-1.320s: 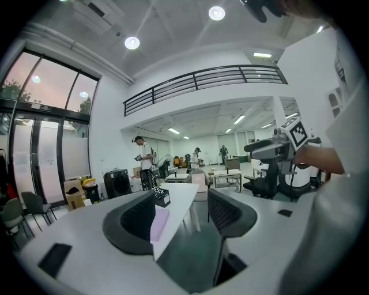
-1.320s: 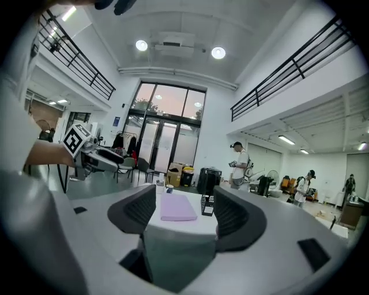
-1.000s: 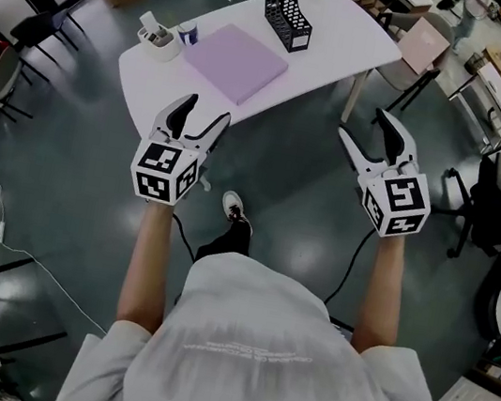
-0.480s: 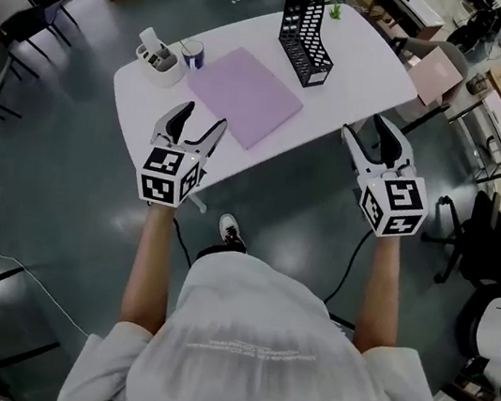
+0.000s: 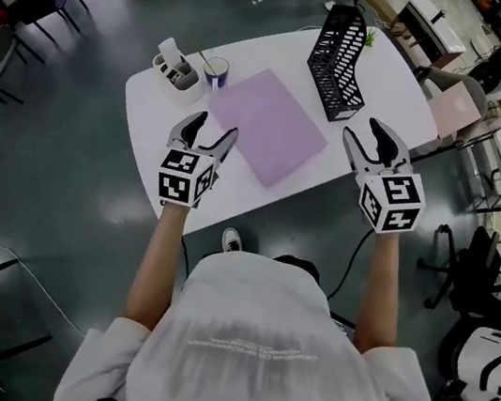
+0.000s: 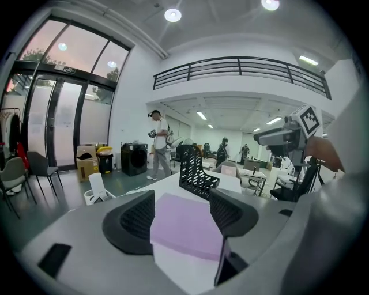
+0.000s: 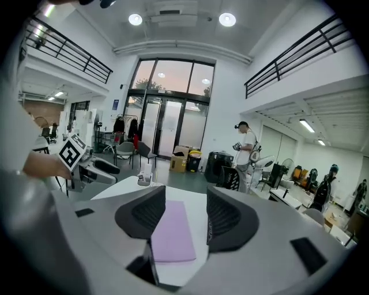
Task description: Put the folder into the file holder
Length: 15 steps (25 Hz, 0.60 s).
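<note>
Here, left gripper (image 5: pixel 213 127) jaws spread, empty, right gripper (image 5: pixel 364 131) jaws just closing partway, empty, folder (image 5: pixel 265 124) flat ahead of both.

I find no word or number that I can read. The left marker cube (image 5: pixel 184 177) and the right marker cube (image 5: pixel 393 202) carry only black-and-white square patterns, no letters. Across the back of my shirt (image 5: pixel 237 393) run two pale lines of print (image 5: pixel 248 349), too small and faint to make out. In the right gripper view a small blue sign (image 7: pixel 116 104) hangs on the wall beside the glass doors; its wording is too small to tell.
</note>
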### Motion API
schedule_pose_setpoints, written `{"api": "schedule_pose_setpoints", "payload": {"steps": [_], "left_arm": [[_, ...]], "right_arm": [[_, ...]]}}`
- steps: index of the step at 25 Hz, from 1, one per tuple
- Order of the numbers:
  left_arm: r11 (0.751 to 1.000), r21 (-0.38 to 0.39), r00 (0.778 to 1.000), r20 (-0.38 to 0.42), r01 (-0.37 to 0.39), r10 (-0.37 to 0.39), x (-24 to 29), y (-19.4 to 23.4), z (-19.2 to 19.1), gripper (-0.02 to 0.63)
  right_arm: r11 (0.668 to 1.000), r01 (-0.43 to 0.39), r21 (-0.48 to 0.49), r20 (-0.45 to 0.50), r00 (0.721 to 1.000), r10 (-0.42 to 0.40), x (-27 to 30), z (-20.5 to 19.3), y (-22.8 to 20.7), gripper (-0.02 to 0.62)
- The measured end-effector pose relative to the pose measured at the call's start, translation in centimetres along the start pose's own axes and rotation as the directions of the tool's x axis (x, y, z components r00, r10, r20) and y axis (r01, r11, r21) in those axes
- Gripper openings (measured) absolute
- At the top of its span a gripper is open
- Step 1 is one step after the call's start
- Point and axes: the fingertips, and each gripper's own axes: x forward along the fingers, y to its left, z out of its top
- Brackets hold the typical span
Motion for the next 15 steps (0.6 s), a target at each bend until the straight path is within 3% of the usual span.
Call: {"api": "schedule_pose_setpoints", "payload": {"steps": [5, 8, 15], "left_arm": [[0.998, -0.048, 0.998, -0.057, -0.032, 0.029, 1.4, 2.4, -1.9, 0.314], [0.993, -0.094, 0.992, -0.11, -0.068, 0.057, 2.0, 3.4, -4.0, 0.314], [0.943, -0.272, 0.964, -0.23, -0.195, 0.133, 3.7, 4.3, -8.8, 0.314]], "right_arm": [[0.996, -0.085, 0.011, -0.085, 0.993, 0.085, 5.5, -1.8, 0.7, 0.224], [0.991, -0.131, 0.016, -0.144, 0.981, 0.132, 8.8, -3.6, 0.9, 0.272], [0.94, -0.34, -0.021, -0.265, 0.909, 0.323, 15.5, -8.1, 1.4, 0.273]]}}
